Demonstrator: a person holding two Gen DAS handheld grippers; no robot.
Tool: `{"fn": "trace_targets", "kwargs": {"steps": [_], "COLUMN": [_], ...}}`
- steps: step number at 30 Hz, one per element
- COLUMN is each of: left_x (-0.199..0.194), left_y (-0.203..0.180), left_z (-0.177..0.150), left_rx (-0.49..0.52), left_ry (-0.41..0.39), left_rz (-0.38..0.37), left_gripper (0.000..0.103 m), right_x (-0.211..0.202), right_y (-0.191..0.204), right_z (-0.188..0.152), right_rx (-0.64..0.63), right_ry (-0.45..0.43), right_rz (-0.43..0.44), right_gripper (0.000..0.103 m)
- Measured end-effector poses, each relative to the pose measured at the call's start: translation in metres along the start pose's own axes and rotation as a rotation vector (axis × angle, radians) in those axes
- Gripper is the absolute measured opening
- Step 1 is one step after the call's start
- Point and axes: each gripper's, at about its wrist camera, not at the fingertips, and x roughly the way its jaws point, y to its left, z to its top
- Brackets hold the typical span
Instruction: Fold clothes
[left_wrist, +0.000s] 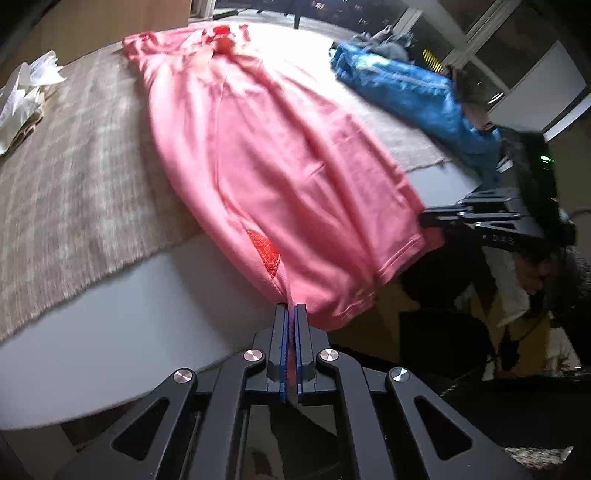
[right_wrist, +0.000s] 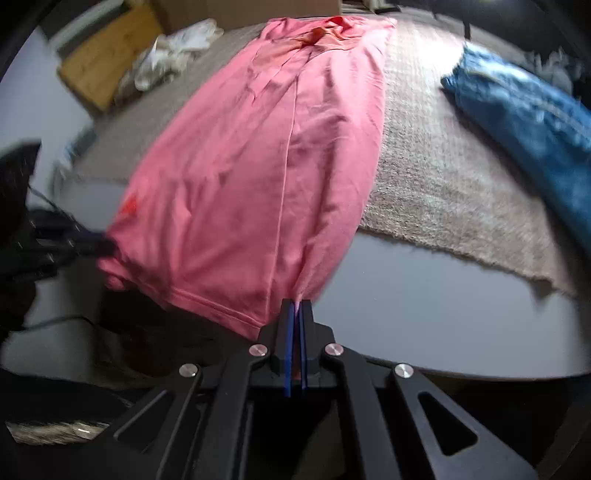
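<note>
At the near edge of the table, the left gripper (left_wrist: 291, 314) has its blue-padded jaws pressed together on a pinch of the pink shirt (left_wrist: 266, 155) at one corner of the hem, and the right gripper (right_wrist: 297, 308) is likewise clamped tight on the hem's other corner, a sliver of pink cloth showing between the pads in each wrist view. From those two pinches the shirt runs away lengthwise across the beige mat (left_wrist: 74, 177), its collar end lying far off near the brightly lit side, while the hem end hangs over the white tabletop (left_wrist: 129, 332) and sags slightly between the grippers. A darker red patch (left_wrist: 264, 251) shows near the left corner. To the right of the shirt, apart from it, lies a blue garment (right_wrist: 524, 110); a crumpled white cloth (left_wrist: 26, 88) sits off to the left on the mat. The step in hand looks like carrying the hem up and over toward the collar for a lengthwise fold. To do it well, both corners should rise together and stay evenly spread, keeping the hem taut enough that no slack bunches in the middle; the travel should follow the shirt's long seam so the edges land square on the collar end. Uneven lift would likely skew the fold, and the thin pinches could slip if tugged sharply.
</note>
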Motion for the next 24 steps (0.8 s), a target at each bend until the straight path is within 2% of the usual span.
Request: {"fn": "trace_targets", "kwargs": {"steps": [4, 7, 9, 11, 12, 13, 14, 16, 17, 20, 21, 24], "left_x": [-0.023, -0.045, -0.055, -0.056, -0.05, -0.041, -0.031, -0.016, -0.017, -0.028, -0.031, -0.017], "left_y": [0.011, 0.026, 0.04, 0.06, 0.072, 0.086, 0.101, 0.127, 0.13, 0.13, 0.126, 0.107], "left_z": [0.024, 0.059, 0.091, 0.128, 0.148, 0.166, 0.182, 0.207, 0.21, 0.209, 0.205, 0.198], "left_rx": [-0.063, -0.096, -0.1, -0.108, -0.12, -0.15, -0.193, -0.271, -0.279, -0.263, -0.242, -0.129], "left_ry": [-0.025, -0.079, -0.126, -0.18, -0.196, -0.19, -0.17, -0.137, -0.148, -0.195, -0.201, -0.15], "left_rz": [-0.052, -0.071, -0.042, 0.008, 0.032, 0.079, 0.122, 0.15, 0.154, 0.178, 0.162, 0.114], "left_gripper": [0.002, 0.002, 0.002, 0.003, 0.009, 0.011, 0.019, 0.02, 0.02, 0.024, 0.024, 0.024], "right_x": [-0.027, -0.041, -0.043, -0.035, -0.021, -0.006, 0.007, 0.028, 0.035, 0.021, 0.022, 0.026], "right_y": [-0.031, -0.051, -0.065, -0.077, -0.078, -0.08, -0.083, -0.098, -0.105, -0.111, -0.107, -0.094], "right_z": [0.027, 0.065, 0.105, 0.148, 0.174, 0.2, 0.222, 0.248, 0.258, 0.253, 0.252, 0.248], "right_rx": [0.157, 0.225, 0.231, 0.217, 0.201, 0.184, 0.174, 0.19, 0.194, 0.155, 0.12, 0.017], "right_ry": [-0.056, -0.115, -0.143, -0.158, -0.154, -0.149, -0.137, -0.074, -0.053, -0.093, -0.093, -0.089], "right_rz": [0.154, 0.245, 0.269, 0.254, 0.237, 0.22, 0.194, 0.091, 0.057, 0.092, 0.119, 0.195], "right_gripper": [0.003, 0.003, 0.003, 0.003, 0.003, 0.008, 0.018, 0.02, 0.02, 0.02, 0.02, 0.02]}}
